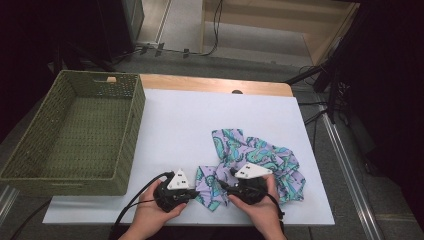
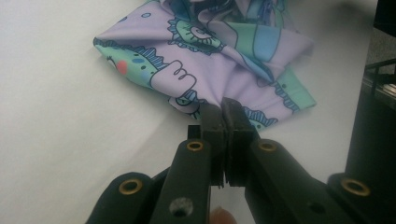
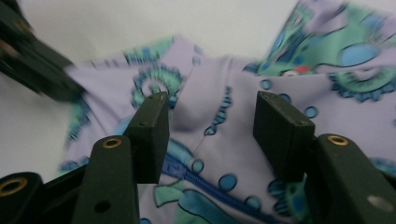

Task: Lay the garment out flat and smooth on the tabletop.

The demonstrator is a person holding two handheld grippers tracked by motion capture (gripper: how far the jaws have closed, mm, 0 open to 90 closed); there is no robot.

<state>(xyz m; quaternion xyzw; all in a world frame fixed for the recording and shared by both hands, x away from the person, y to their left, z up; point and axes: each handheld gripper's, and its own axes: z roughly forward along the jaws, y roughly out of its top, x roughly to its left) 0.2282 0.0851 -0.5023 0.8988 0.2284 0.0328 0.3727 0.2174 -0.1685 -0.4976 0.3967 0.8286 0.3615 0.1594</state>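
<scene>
Lilac stretch fabric, printed with teal and blue cartoon shapes, lies crumpled on the white worktop (image 1: 200, 125) at the person's near right: a small printed garment (image 1: 260, 162) bunched into loose folds, with what looks like a blue zip running through it in the right gripper view. It looks thin, light and floppy, so it should sag and slide once lifted, and a pinch on a single layer may drag only that layer. An edge or a corner seems the safest hold.

The left gripper (image 2: 223, 114) has its jaws pressed together on the near hem of the cloth, a small pucker of fabric gathered at the tips. The right gripper (image 3: 210, 121) stands about half open above the cloth, both pads clear of it, holding nothing. A green woven basket (image 1: 30, 165) sits well apart at the left.
</scene>
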